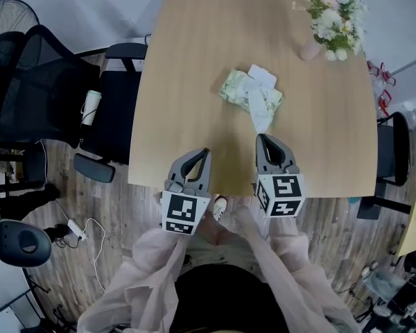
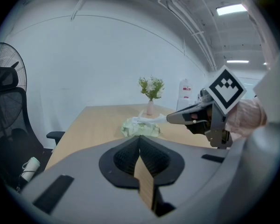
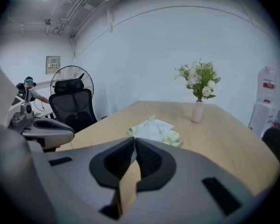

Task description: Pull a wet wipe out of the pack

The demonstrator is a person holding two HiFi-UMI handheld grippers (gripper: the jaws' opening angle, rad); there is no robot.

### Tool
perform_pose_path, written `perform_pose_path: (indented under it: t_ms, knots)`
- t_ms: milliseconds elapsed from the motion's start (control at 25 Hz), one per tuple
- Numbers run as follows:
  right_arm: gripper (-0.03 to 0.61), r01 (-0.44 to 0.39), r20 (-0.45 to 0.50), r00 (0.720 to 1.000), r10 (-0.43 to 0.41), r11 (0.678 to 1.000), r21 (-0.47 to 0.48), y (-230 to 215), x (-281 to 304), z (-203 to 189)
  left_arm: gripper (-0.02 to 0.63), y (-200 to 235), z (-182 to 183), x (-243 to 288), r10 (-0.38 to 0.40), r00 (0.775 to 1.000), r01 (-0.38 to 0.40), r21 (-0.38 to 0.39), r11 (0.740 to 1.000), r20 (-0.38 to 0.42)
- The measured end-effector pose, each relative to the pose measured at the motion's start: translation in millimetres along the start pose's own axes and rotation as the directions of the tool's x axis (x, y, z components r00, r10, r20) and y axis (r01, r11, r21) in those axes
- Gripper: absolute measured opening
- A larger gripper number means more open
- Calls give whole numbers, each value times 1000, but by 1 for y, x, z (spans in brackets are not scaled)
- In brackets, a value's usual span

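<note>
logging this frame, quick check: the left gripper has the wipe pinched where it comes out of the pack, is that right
Not quite: the right gripper has the wipe pinched where it comes out of the pack. The left gripper is shut on nothing, short of the pack. The left gripper view shows the wipe stretched from the pack to the right gripper's tip.
</note>
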State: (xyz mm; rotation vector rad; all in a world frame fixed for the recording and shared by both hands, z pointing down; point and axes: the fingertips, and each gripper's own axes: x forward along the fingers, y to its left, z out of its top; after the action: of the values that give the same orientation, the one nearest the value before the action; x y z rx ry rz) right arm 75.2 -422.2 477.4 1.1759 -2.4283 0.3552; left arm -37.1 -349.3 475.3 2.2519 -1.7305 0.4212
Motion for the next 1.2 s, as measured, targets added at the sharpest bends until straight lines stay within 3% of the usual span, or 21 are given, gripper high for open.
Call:
perform_pose_path:
  t_ms: [1200]
  knots:
    - [15,64,84,994,-64,998,-3,12,-52,17,12,-3,19,-30,-7,997,5,21,1000,79]
